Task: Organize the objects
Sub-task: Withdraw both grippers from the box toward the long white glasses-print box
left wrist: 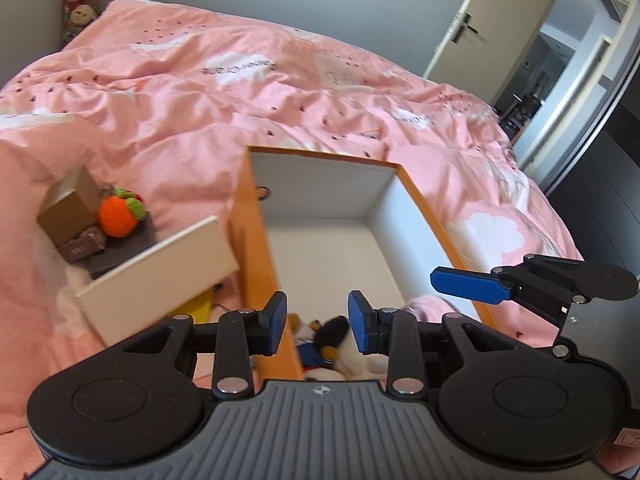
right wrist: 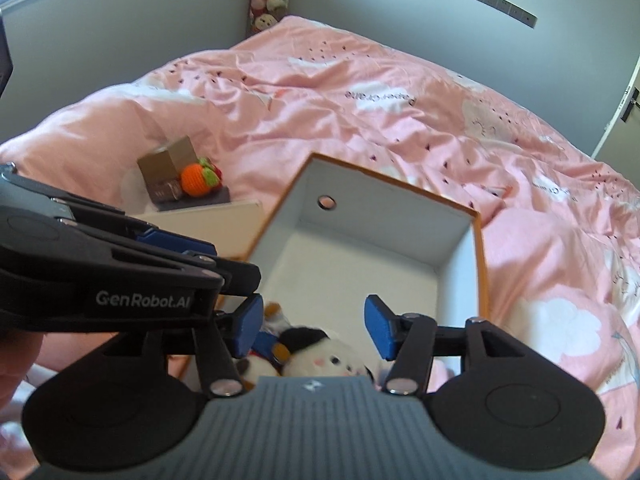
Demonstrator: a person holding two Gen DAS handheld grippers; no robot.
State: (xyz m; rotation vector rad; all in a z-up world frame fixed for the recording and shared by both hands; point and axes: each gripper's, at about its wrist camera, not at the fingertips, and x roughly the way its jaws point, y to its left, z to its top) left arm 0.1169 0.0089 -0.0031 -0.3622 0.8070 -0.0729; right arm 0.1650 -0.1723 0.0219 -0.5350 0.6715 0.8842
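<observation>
An orange box with a white inside (left wrist: 420,208) (right wrist: 480,248) lies open on the pink bed. At its near end lies a plush toy (left wrist: 320,344) (right wrist: 320,354), white with a black top and blue clothing. My left gripper (left wrist: 319,322) hovers over that end, open, with nothing pressed between its blue pads. My right gripper (right wrist: 315,330) also stands open above the plush, not touching it. One of the right gripper's fingers (left wrist: 468,284) shows past the box's right wall. The left gripper's fingers (right wrist: 176,242) cross the left side of the right wrist view.
Left of the box, a white tray (left wrist: 160,268) (right wrist: 208,220) holds a cardboard box (left wrist: 72,208), a knitted orange fruit (left wrist: 118,216) (right wrist: 196,178) and a small dark brown box (left wrist: 84,246). Something yellow (left wrist: 200,308) peeks out below it. A door (left wrist: 480,20) stands open at the far right.
</observation>
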